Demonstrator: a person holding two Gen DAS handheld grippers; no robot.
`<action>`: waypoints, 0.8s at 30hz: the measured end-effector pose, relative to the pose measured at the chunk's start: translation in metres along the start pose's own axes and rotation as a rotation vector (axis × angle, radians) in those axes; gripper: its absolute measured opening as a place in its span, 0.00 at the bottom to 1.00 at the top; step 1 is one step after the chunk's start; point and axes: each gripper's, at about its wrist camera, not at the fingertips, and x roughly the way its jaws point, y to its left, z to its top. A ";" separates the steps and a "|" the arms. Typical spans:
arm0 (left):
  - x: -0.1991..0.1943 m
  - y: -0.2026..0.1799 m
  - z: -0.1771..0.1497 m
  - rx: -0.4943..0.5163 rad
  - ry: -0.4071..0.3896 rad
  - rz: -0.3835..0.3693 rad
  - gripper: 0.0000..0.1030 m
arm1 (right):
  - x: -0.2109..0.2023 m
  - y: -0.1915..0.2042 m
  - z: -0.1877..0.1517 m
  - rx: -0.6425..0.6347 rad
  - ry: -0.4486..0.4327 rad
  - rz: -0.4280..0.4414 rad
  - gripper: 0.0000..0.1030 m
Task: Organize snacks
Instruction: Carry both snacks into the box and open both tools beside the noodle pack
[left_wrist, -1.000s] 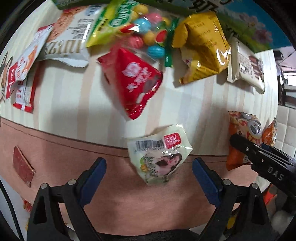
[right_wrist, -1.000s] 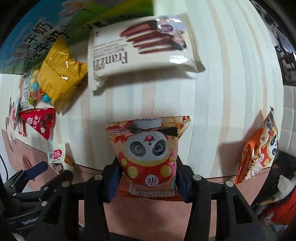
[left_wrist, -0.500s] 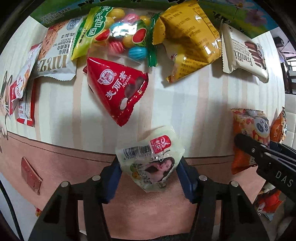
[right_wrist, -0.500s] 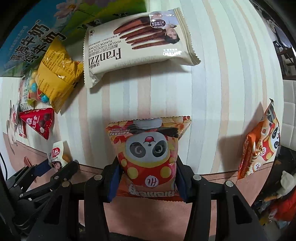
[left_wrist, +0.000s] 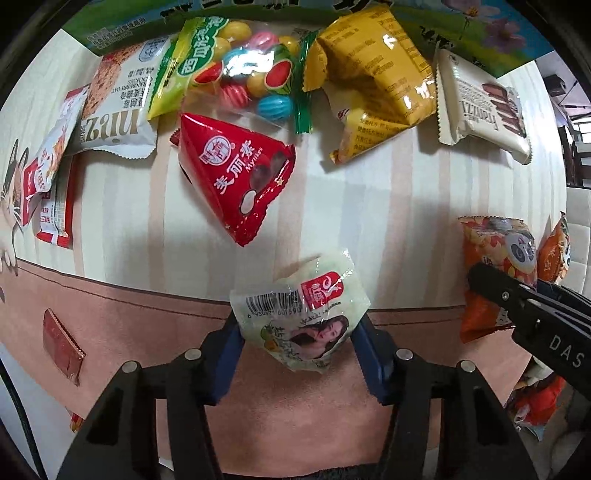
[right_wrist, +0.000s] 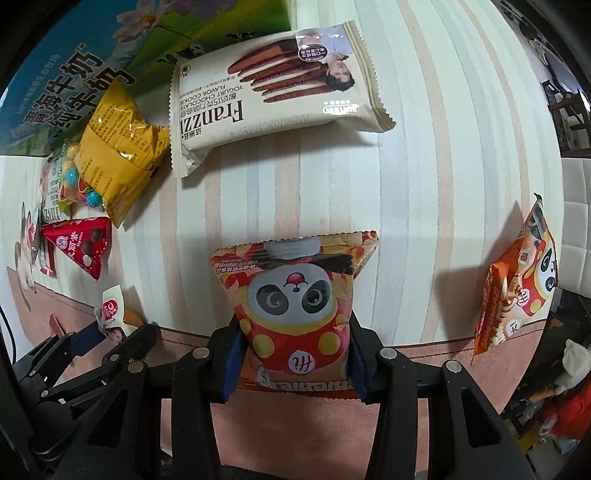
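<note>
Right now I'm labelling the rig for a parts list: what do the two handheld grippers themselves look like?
Both match: the left gripper and right gripper have matte black angular linkage arms with round silver pivot screws and blue pads on the inner faces of the fingers. The right gripper's body shows white "DAS" lettering in the left wrist view. No sleeves visible.

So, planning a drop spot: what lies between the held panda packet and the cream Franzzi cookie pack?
Right wrist view: only bare striped tablecloth between panda packet and Franzzi pack.
</note>
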 end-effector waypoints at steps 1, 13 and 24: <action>-0.002 0.001 0.000 0.004 -0.004 -0.004 0.52 | -0.003 -0.001 -0.001 0.001 -0.004 0.006 0.48; -0.117 -0.002 0.003 0.052 -0.177 -0.129 0.52 | -0.106 0.005 -0.016 -0.029 -0.140 0.155 0.47; -0.232 0.004 0.071 0.103 -0.342 -0.151 0.52 | -0.231 0.039 0.044 -0.061 -0.354 0.264 0.47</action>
